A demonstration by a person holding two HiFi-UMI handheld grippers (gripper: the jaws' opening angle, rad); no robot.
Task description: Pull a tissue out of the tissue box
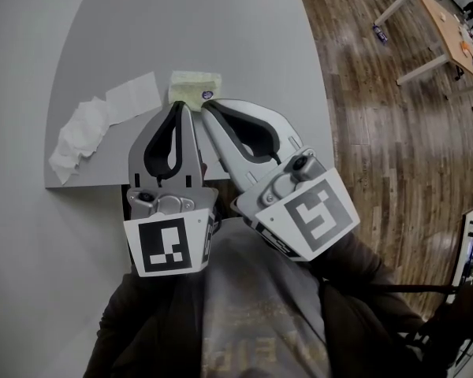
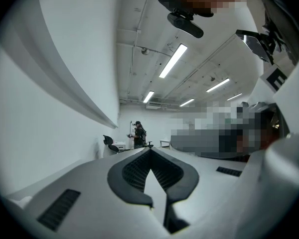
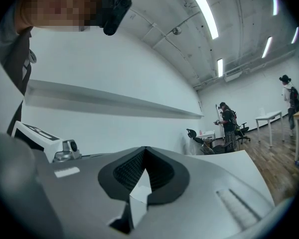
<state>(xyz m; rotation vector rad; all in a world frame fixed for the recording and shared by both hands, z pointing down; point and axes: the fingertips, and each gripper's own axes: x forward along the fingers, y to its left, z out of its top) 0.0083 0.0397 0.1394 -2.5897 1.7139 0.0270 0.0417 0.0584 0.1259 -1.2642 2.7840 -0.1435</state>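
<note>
- Nearest the camera, a grey shirt [image 1: 252, 313] is seen at the bottom of the head view, with both hand-held grippers held side by side just above it.
- The left hand-held gripper [image 1: 181, 107] is closed, its pads met at the tips with nothing between them.
- The right hand-held gripper [image 1: 207, 109] is likewise closed; a pale sliver is seen in the gap behind its tips, and what it is cannot be told.
- The tissue box [image 1: 193, 85] is set on the grey worktop [image 1: 244, 46], just past both sets of tips.
- A flat tissue [image 1: 132, 97] and a crumpled tissue [image 1: 79, 132] are laid left of the box.
- Wooden floor [image 1: 378, 132] is seen at the right.
</note>
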